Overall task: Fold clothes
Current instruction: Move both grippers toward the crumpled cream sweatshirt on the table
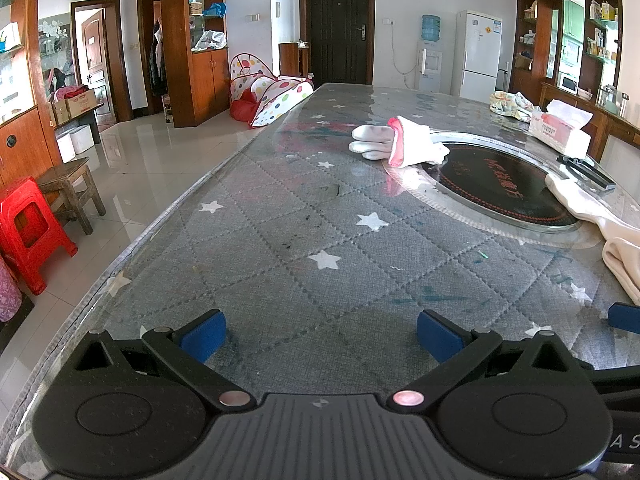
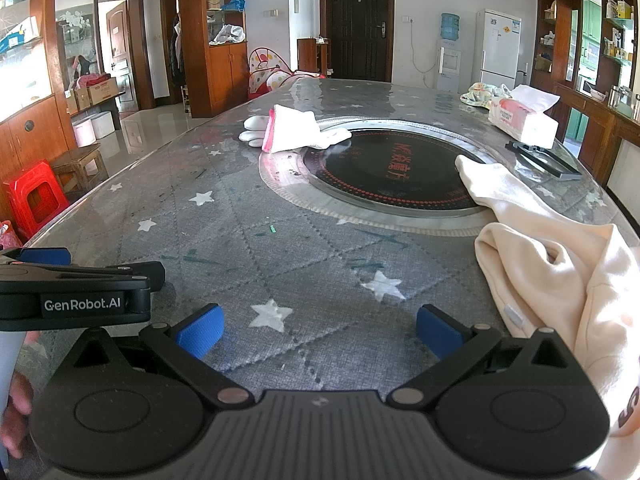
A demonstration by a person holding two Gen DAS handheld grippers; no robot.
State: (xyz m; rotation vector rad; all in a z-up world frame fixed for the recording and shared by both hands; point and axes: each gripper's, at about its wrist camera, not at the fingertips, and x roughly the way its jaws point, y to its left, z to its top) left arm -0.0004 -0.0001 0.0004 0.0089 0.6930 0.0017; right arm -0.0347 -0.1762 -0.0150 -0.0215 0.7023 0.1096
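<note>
Fingers [image 2: 200, 330] spread on both tools, one cream garment [image 2: 560, 264], one folded white garment [image 2: 296, 132]

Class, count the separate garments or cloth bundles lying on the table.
3: a white-and-pink bundle at the round inset's far left edge, a cream garment on the near right, and a patterned cloth beyond the tissue pack. More may lie out of view.

Bright daylight glares off the glass tabletop [image 1: 304, 128]; sharp focus, fisheye-bent edges, dark corners.
</note>
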